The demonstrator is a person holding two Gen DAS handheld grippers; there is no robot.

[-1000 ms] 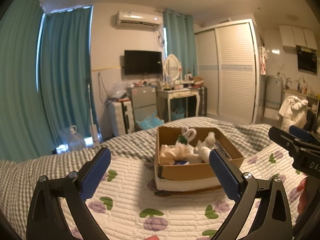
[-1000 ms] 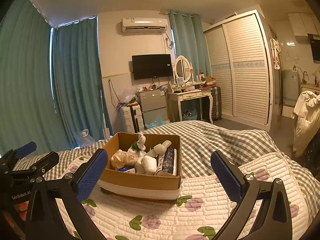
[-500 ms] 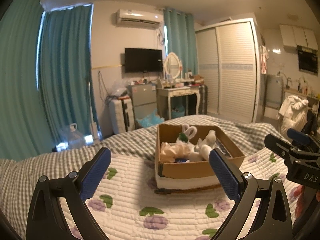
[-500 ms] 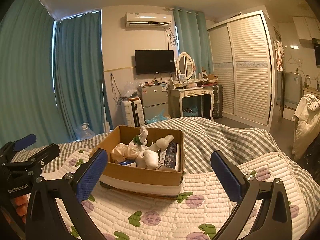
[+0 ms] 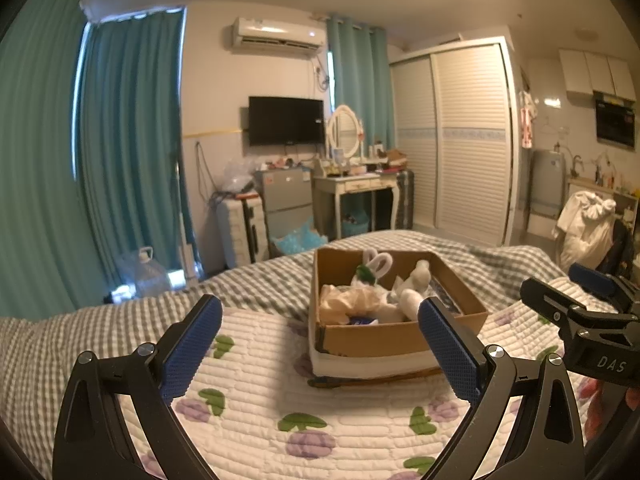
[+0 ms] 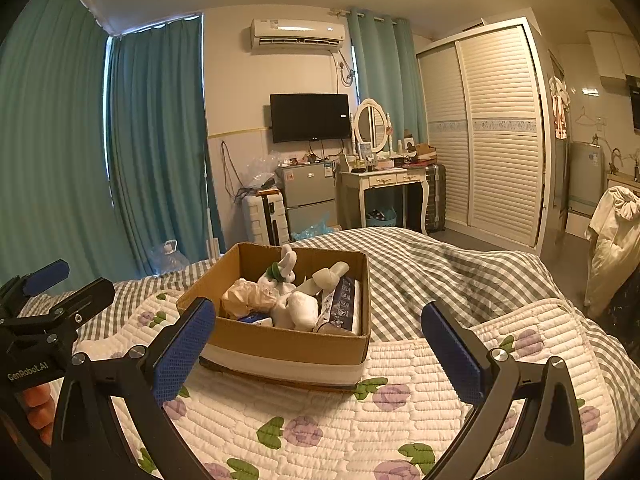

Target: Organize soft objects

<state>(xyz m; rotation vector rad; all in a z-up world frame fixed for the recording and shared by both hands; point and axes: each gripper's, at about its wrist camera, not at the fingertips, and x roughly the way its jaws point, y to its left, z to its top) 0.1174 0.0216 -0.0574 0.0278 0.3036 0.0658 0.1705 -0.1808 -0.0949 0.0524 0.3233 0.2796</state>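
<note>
On the bed, on top of a white quilt [image 6: 400, 420] with purple flowers, sat an open cardboard box [image 6: 280, 344]. Inside the box lay a white bunny toy [image 6: 286, 264] with a green bow, a crumpled tan bag [image 6: 246, 300], a round white plush [image 6: 302, 314] and a flat dark pack [image 6: 342, 304] along one side wall. Under the quilt was a gray checked blanket [image 6: 432, 272]. The left gripper [image 5: 320, 354] was held above the quilt, just in front of the box, with its blue fingers [image 5: 192, 344] spread wide and nothing between them. The right gripper [image 6: 316, 356] was held the same way, beside the left one, with its fingers [image 6: 452, 356] also spread wide and holding nothing. Far behind the bed hung teal curtains [image 6: 156, 140], and a black TV [image 6: 310, 117] was on the wall.
</note>
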